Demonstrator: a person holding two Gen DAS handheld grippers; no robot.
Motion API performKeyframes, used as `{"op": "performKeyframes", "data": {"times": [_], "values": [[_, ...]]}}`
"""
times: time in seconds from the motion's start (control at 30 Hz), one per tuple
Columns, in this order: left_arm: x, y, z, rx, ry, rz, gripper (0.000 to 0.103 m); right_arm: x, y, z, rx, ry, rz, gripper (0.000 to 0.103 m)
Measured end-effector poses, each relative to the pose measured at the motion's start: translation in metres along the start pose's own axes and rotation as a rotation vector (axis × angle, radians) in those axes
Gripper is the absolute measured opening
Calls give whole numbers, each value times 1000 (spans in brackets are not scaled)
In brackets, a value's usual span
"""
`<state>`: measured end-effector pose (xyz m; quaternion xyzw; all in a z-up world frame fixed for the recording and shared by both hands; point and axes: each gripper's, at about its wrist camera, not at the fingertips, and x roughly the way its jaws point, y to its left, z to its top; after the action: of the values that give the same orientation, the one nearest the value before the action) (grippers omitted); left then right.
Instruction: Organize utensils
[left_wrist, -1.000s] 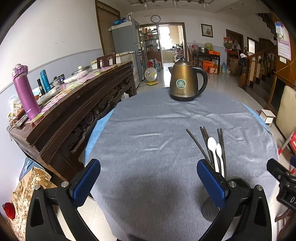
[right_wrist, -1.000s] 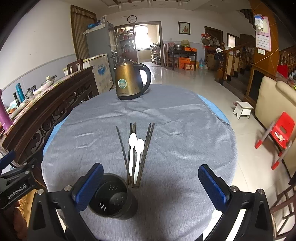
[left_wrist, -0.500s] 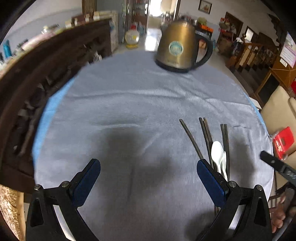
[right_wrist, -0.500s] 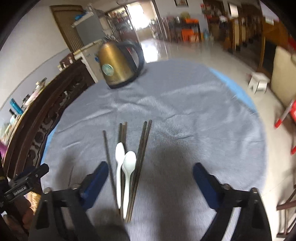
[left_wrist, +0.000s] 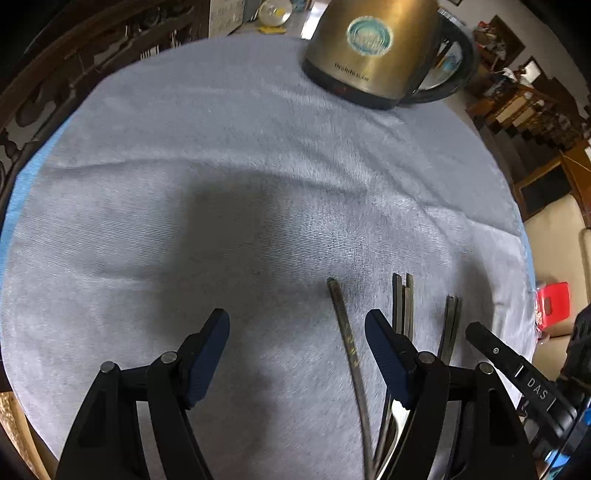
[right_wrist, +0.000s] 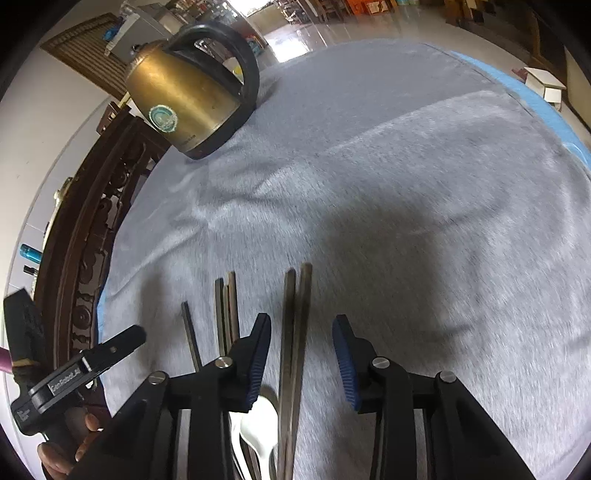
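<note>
Several dark chopsticks lie side by side on the grey tablecloth (left_wrist: 221, 206). In the right wrist view my right gripper (right_wrist: 301, 358) is open, its jaws straddling a pair of chopsticks (right_wrist: 295, 332). Another group of chopsticks (right_wrist: 226, 314) and a single chopstick (right_wrist: 190, 334) lie to its left. Two white spoons (right_wrist: 258, 428) show under the left finger. In the left wrist view my left gripper (left_wrist: 295, 354) is open and empty, over bare cloth just left of a single chopstick (left_wrist: 345, 332). The other chopsticks (left_wrist: 402, 306) lie beyond its right finger.
A brass electric kettle (left_wrist: 373, 48) stands at the far side of the round table, also in the right wrist view (right_wrist: 184, 96). A carved dark wood sideboard (right_wrist: 96, 240) runs along the table's left. A red child's chair (left_wrist: 552, 301) stands off the right edge.
Both grippers have dropped low and forward toward the chopsticks. Both have narrowed but stay open. The dark utensil holder seen a second ago is out of view.
</note>
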<state>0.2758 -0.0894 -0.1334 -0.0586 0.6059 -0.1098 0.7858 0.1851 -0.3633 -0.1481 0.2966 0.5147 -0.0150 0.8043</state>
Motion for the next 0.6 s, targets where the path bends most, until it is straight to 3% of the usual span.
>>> {"op": "performKeyframes", "data": {"times": [0.07,0.17,0.33,0.43,0.5,0.6], "values": [[7,-4,2,1,18,13,73,6,2,5,6,2,-14,32],[21,-6,6,-20,61,6,56,16,4,10,5,3,-87,25],[23,-18,10,13,32,57,52,23,17,15,-50,-15,-153,23],[26,-27,10,72,7,106,33,25,28,12,-119,-10,-216,16],[26,-31,9,112,-6,77,13,23,26,10,-136,-2,-224,12],[25,-34,7,170,-14,72,11,17,16,11,-128,7,-243,10]]}}
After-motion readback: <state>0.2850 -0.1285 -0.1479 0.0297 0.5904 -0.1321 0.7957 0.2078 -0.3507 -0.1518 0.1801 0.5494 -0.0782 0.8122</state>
